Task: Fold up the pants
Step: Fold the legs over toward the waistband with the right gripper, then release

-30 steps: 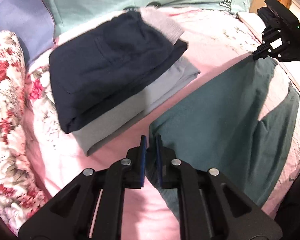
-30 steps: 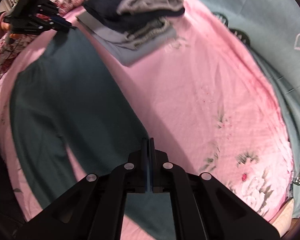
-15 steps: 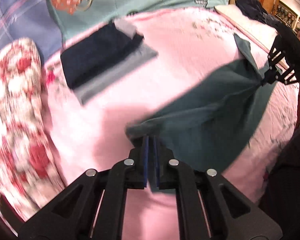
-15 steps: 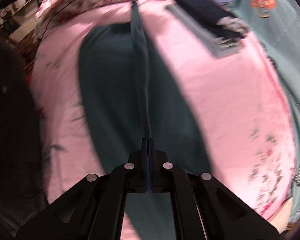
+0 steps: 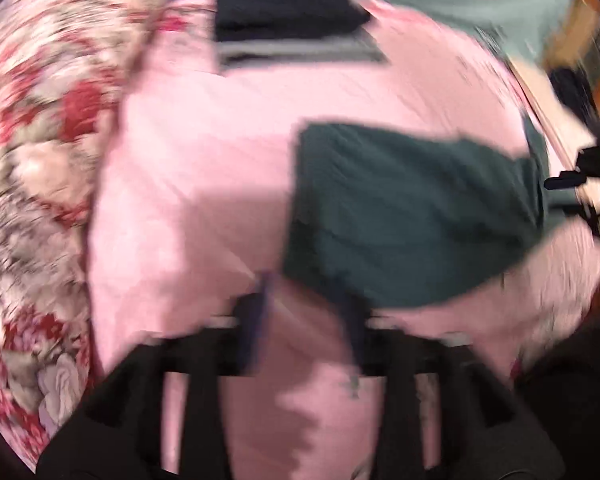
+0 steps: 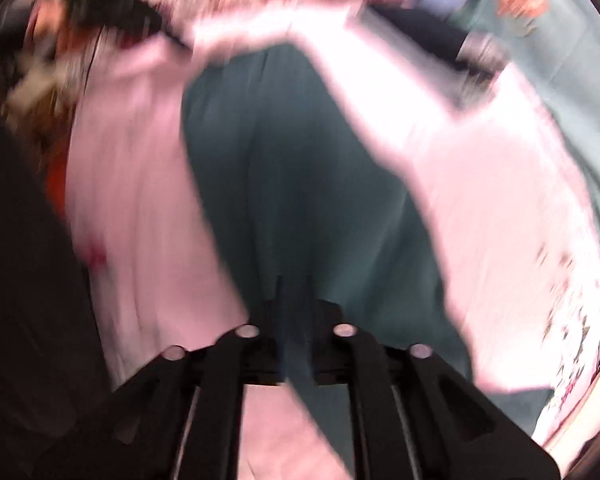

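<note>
The dark green pants lie folded over on the pink bedspread. Both views are motion-blurred. My left gripper is open, its fingers spread wide, with the pants' near corner just beyond them. My right gripper is shut on the pants' edge, and the green cloth runs from its jaws away across the bed. The right gripper also shows in the left wrist view at the pants' far right end.
A stack of folded dark and grey clothes lies at the back of the bed. A floral quilt is bunched on the left. A teal sheet lies along the far side.
The left gripper has opened and let go of the pants' corner. The lifted pants have come down folded onto the bed. The right gripper still holds its edge.
</note>
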{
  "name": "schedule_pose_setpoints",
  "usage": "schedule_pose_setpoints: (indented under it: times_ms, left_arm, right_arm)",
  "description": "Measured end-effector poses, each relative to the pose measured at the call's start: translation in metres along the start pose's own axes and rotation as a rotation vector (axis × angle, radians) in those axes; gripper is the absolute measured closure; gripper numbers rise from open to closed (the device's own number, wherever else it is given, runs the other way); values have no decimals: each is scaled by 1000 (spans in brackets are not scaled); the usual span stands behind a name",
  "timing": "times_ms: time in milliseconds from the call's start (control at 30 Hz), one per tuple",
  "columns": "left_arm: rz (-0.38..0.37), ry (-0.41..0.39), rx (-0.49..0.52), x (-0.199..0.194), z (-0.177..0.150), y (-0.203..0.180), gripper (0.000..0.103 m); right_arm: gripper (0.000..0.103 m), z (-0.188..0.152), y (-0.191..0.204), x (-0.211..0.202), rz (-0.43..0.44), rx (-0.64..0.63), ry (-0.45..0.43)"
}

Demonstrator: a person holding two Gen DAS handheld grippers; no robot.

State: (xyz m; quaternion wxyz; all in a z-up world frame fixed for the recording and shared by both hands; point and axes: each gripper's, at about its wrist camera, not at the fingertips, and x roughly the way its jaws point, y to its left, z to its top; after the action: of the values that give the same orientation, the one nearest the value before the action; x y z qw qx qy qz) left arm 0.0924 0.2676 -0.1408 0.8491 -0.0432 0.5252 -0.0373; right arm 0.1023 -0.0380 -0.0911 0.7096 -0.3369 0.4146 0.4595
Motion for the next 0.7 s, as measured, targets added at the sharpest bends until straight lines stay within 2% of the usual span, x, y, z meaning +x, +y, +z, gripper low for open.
schedule_pose_setpoints:
  times_ms: [33, 67, 100, 200, 433, 533, 567, 600, 633, 700]
  left_arm:
    - [49, -46, -50, -6, 2, 6, 34]
    - [63, -67, -77, -8, 2, 9, 33]
    - [69, -81, -110, -10, 4, 13, 33]
    - [88, -121, -187, -21, 1, 23, 31]
    - [94, -145, -229, -30, -16, 39, 30]
    - [103, -148, -229, -34, -25, 43, 30]
    - [105, -149, -229, -34, -27, 45, 30]
    - [108, -153, -233, -35, -29, 47, 30]
    - [108, -155, -236, -35, -31, 49, 30]
    - [109, -156, -237, -35, -33, 52, 30]
  right_arm:
    - [73, 14, 2, -2, -23, 21, -62]
    - [67, 35, 8, 0, -51, 51, -144]
    - [67, 53, 15, 9, -44, 69, -198]
    - [67, 98, 40, 47, -11, 71, -249]
    - [67, 144, 76, 110, 63, 43, -199]
    - [69, 146, 83, 125, 30, 32, -159]
    - [74, 146, 83, 129, 15, 36, -146]
    - [85, 146, 83, 132, 14, 46, -137]
    - [91, 147, 82, 134, 25, 61, -125]
    - [98, 146, 80, 132, 25, 92, -127]
